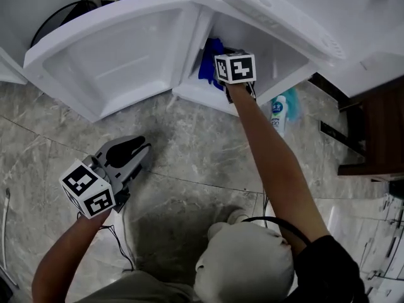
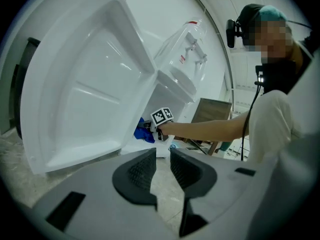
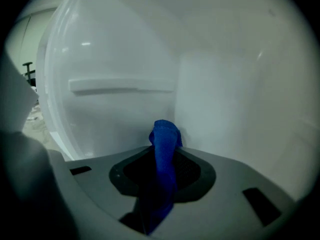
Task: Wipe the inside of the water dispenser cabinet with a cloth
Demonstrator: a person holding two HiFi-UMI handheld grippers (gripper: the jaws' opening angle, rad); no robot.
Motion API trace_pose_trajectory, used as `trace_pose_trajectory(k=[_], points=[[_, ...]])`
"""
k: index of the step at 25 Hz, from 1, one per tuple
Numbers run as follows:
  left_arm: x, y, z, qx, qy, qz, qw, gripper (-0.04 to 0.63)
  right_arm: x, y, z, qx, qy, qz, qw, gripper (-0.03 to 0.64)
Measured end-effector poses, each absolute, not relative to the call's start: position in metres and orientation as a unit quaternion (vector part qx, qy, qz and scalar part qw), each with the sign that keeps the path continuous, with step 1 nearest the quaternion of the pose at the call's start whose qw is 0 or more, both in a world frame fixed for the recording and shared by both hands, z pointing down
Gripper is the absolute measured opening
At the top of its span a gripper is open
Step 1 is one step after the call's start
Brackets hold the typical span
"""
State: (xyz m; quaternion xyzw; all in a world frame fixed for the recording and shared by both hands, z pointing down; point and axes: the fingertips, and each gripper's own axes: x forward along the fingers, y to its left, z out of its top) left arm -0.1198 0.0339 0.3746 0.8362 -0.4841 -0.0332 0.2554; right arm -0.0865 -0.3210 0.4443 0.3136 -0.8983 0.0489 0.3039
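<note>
The white water dispenser cabinet [image 1: 278,55] stands with its door [image 1: 113,55] swung wide to the left. My right gripper [image 1: 228,54] reaches inside the cabinet, shut on a blue cloth [image 1: 210,62]. In the right gripper view the cloth [image 3: 165,139] sticks up from between the jaws of the right gripper [image 3: 164,164], close to the cabinet's white inner corner [image 3: 177,99]. My left gripper [image 1: 129,160] hovers over the floor in front of the door, with a narrow gap between its pads and nothing in it. The left gripper view shows the left gripper [image 2: 162,166], the door [image 2: 85,84] and the cloth [image 2: 145,134].
A spray bottle [image 1: 278,115] lies on the marble floor [image 1: 189,169] to the right of the cabinet's base. Dark wooden furniture [image 1: 372,131] stands at the right. A black-rimmed bin [image 1: 60,14] sits behind the door. The dispenser's water bottle [image 2: 187,49] rises above the cabinet.
</note>
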Motion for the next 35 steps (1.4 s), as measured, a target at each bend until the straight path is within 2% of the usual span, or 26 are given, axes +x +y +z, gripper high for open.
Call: trace_pose_trajectory(k=[5, 15, 17, 20, 23, 25, 29, 32, 35], points=[[-0.129, 0.031, 0.375, 0.83, -0.496, -0.036, 0.255, 0.092, -0.096, -0.339, 0.47, 0.299, -0.885, 0.036, 0.355, 0.081], [-0.144, 0.035, 0.378, 0.821, -0.509, -0.034, 0.255, 0.092, -0.101, -0.356, 0.478, 0.306, -0.889, 0.077, 0.333, 0.086], [-0.145, 0.036, 0.378, 0.82, -0.511, -0.033, 0.255, 0.092, -0.104, -0.355, 0.471, 0.305, -0.898, 0.086, 0.304, 0.086], [-0.145, 0.033, 0.377, 0.82, -0.511, -0.033, 0.254, 0.092, -0.116, -0.357, 0.441, 0.314, -0.92, 0.074, 0.222, 0.086], [-0.144, 0.032, 0.377, 0.821, -0.51, -0.035, 0.254, 0.092, -0.121, -0.355, 0.426, 0.318, -0.928, 0.041, 0.19, 0.084], [-0.143, 0.032, 0.378, 0.821, -0.509, -0.036, 0.256, 0.092, -0.12, -0.354, 0.432, 0.311, -0.926, 0.031, 0.209, 0.084], [-0.146, 0.032, 0.381, 0.82, -0.511, -0.037, 0.257, 0.092, -0.12, -0.349, 0.468, 0.286, -0.903, 0.039, 0.318, 0.083], [-0.148, 0.03, 0.379, 0.818, -0.514, -0.038, 0.255, 0.092, -0.117, -0.349, 0.472, 0.285, -0.896, 0.061, 0.334, 0.083], [-0.149, 0.028, 0.376, 0.819, -0.514, -0.039, 0.252, 0.092, -0.119, -0.349, 0.469, 0.288, -0.899, 0.066, 0.323, 0.083]])
